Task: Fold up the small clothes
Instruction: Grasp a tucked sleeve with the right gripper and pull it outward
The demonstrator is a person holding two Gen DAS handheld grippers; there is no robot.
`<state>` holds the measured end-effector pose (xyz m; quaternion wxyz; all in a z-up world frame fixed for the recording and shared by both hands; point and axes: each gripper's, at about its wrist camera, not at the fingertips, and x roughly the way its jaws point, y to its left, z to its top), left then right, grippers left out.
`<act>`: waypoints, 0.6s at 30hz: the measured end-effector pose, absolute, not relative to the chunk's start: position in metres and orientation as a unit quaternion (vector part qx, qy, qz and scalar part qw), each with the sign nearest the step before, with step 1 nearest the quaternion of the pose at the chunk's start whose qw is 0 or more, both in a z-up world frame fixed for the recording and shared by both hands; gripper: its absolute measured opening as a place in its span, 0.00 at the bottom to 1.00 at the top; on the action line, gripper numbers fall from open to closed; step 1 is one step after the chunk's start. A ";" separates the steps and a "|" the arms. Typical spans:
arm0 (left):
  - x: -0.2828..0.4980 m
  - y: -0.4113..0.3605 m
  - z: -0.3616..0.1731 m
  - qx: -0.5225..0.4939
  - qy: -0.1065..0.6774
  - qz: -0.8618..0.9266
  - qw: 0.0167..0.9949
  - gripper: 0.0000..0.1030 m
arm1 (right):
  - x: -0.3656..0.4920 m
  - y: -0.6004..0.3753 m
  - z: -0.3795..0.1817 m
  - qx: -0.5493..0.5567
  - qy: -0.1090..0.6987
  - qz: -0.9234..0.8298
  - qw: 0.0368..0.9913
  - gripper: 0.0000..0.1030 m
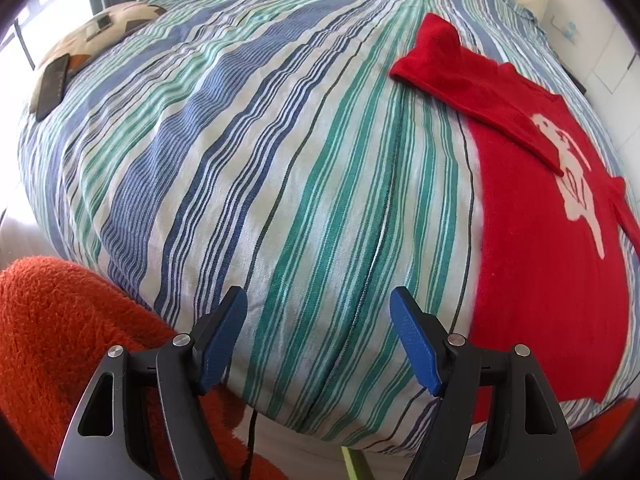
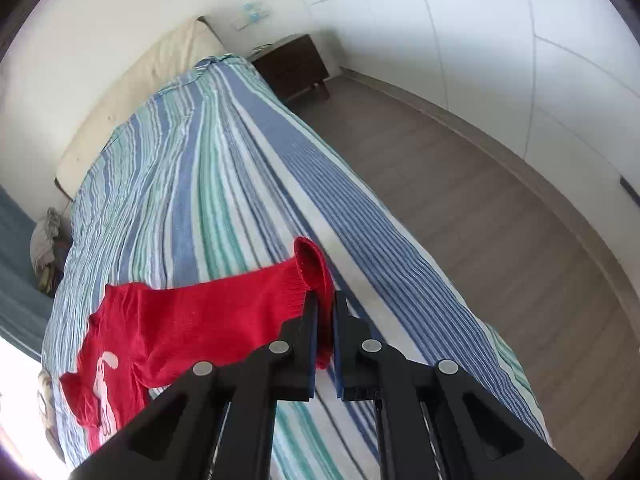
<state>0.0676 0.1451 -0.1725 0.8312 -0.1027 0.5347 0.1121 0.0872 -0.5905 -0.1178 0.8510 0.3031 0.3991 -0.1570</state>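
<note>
Striped bedspread, grey plank floor, white walls.

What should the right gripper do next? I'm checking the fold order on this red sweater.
Probably carry the sleeve cuff across onto the body of the red sweater. The right gripper is shut on that cuff, lifted off the striped bedspread, while the other sleeve already lies folded over the chest. The left gripper hangs open and empty.

The left gripper points steeply downward with its blue pads spread wide, nothing between them. The right gripper angles downward, jaws clamped on red fabric between its fingertips.
</note>
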 end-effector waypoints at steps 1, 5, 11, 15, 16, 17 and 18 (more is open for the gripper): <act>0.067 0.144 -0.173 -0.100 0.535 0.114 0.832 0.74 | 0.082 -0.598 -0.129 0.328 0.398 -0.156 0.843 0.06; 0.067 0.146 -0.174 -0.098 0.537 0.123 0.829 0.74 | 0.065 -0.615 -0.164 0.423 0.371 -0.135 0.816 0.11; 0.067 0.146 -0.176 -0.097 0.539 0.128 0.827 0.74 | 0.061 -0.620 -0.185 0.502 0.335 -0.094 0.792 0.29; 0.069 0.141 -0.177 -0.080 0.542 0.131 0.827 0.74 | 0.068 -0.613 -0.163 0.394 0.376 -0.174 0.821 0.03; 0.069 0.141 -0.177 -0.078 0.541 0.132 0.827 0.74 | 0.067 -0.615 -0.161 0.369 0.385 -0.205 0.821 0.03; 0.069 0.141 -0.177 -0.079 0.541 0.133 0.826 0.74 | 0.063 -0.619 -0.161 0.354 0.394 -0.225 0.818 0.03; 0.069 0.142 -0.178 -0.081 0.542 0.134 0.826 0.74 | 0.063 -0.621 -0.165 0.354 0.401 -0.229 0.813 0.03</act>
